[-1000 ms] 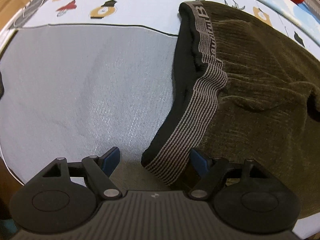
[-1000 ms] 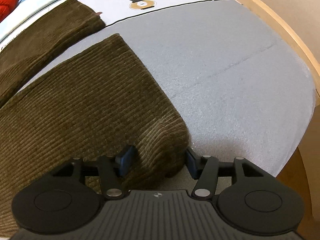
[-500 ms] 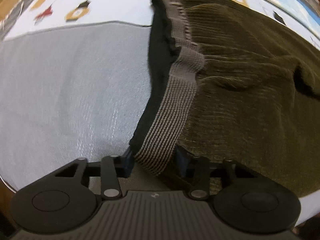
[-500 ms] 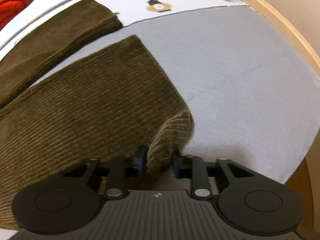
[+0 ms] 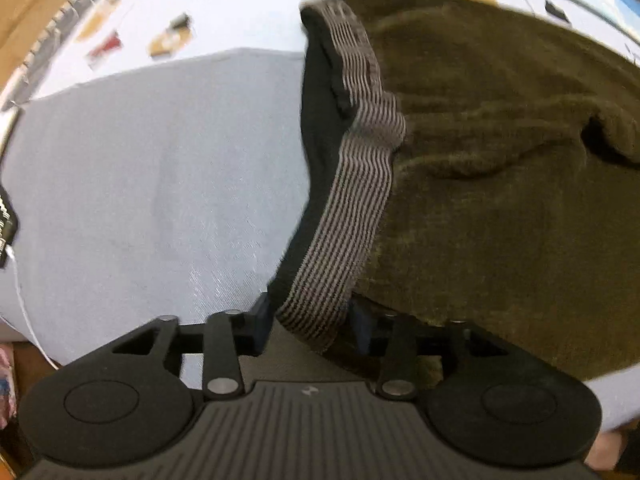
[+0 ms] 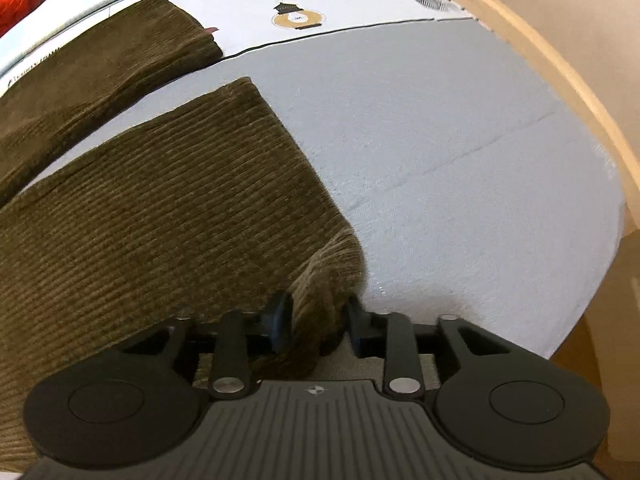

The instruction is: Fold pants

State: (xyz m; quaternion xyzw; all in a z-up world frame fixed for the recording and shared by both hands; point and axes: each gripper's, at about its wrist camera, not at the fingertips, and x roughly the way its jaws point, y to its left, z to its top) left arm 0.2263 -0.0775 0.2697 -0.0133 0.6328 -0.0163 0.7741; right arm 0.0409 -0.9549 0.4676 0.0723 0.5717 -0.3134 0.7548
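Nothing here reads clearly. The striped waistband carries lettering near its far end, too blurred to make out. The printed sheet along the far edge has small script beside its drawings, also too small to read.

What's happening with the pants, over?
Left claw opening, striped waistband between pads. Right claw opening around leg hem. Corduroy pants unfolded. Nothing blocking.
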